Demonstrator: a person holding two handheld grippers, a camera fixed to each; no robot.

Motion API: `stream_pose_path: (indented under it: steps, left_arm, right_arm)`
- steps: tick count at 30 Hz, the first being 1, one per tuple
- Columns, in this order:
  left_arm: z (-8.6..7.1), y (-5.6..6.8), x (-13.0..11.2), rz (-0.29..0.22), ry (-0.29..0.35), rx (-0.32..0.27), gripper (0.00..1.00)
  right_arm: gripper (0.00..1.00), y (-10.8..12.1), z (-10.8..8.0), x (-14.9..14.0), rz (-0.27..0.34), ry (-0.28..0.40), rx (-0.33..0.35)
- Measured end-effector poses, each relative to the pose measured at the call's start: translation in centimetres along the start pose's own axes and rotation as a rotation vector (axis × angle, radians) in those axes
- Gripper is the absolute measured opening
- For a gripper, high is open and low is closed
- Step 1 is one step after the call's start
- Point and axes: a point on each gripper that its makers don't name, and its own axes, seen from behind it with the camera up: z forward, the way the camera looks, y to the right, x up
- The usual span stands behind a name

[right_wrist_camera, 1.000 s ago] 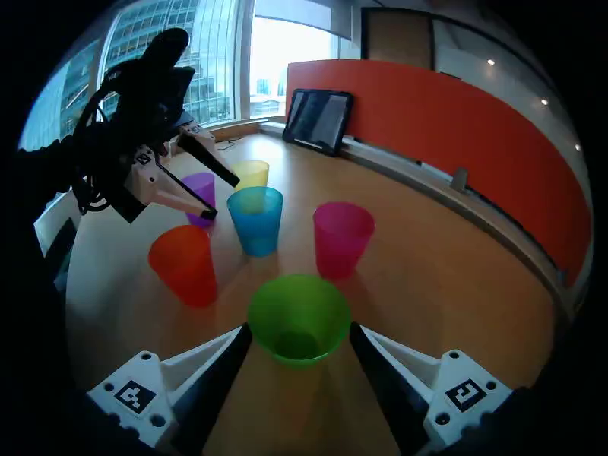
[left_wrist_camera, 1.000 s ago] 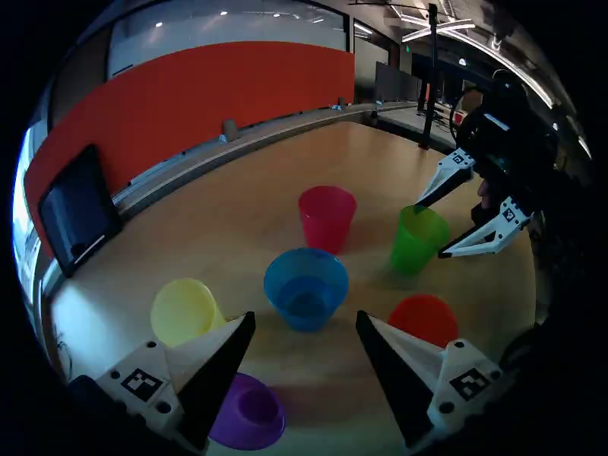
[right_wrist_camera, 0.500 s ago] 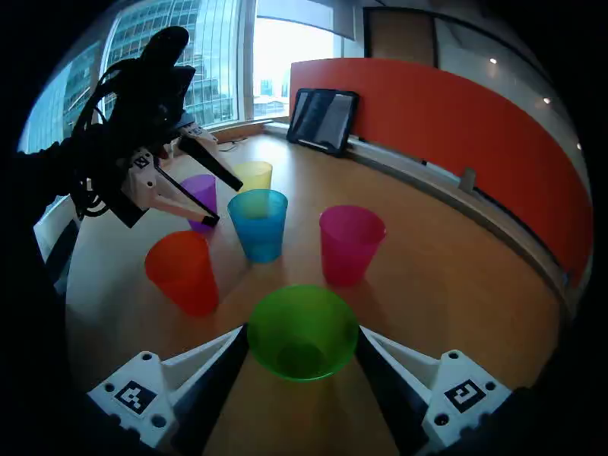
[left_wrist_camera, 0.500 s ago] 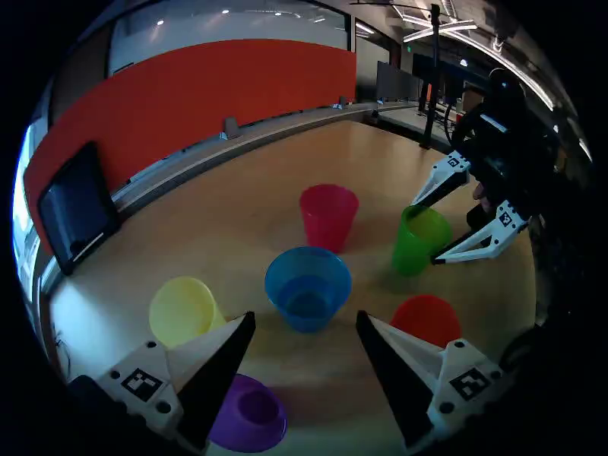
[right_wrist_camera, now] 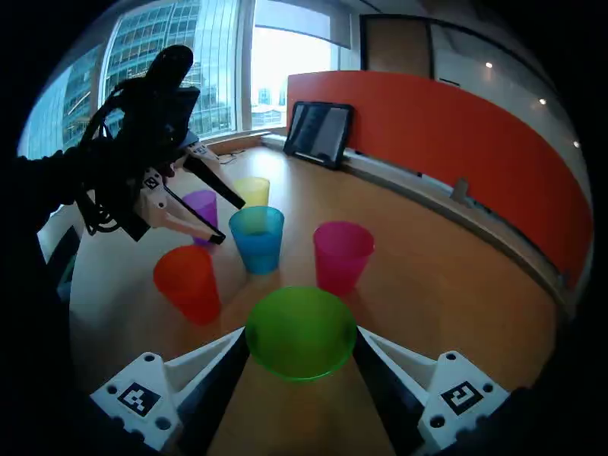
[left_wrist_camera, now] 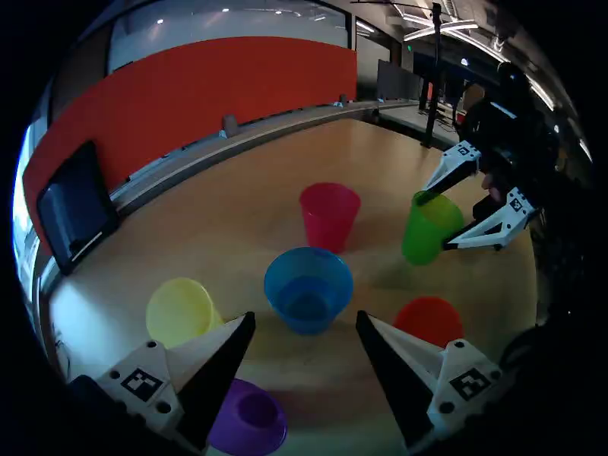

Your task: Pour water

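Table bears pink cup just beyond green cup.

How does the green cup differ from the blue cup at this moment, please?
The green cup is clamped between the right tool's fingers; the blue cup stands free ahead of the open left tool. The green cup appears raised off the table, while the blue cup rests on it. The blue cup seems to hold water; the green cup's contents are unclear. Both are upright, tapered cups.
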Motion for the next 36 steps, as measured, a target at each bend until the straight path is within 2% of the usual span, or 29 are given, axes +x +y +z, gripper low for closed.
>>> stream_pose_path:
  steps: [11, 21, 36]
  left_arm:
    - [1.1, 0.1, 0.1, 0.000, -0.006, -0.002, 0.99]
    - [2.3, -0.5, 0.3, -0.017, -0.006, 0.007, 0.99]
    - [3.7, -0.2, 1.0, -0.038, 0.007, -0.002, 0.99]
  right_arm:
    - [0.93, 0.9, -2.5, 1.3, 0.001, 0.050, -0.029]
    - [0.93, 2.0, -4.5, 1.8, 0.008, 0.076, -0.061]
    - [0.93, 2.5, -5.9, 2.6, 0.010, 0.098, -0.086]
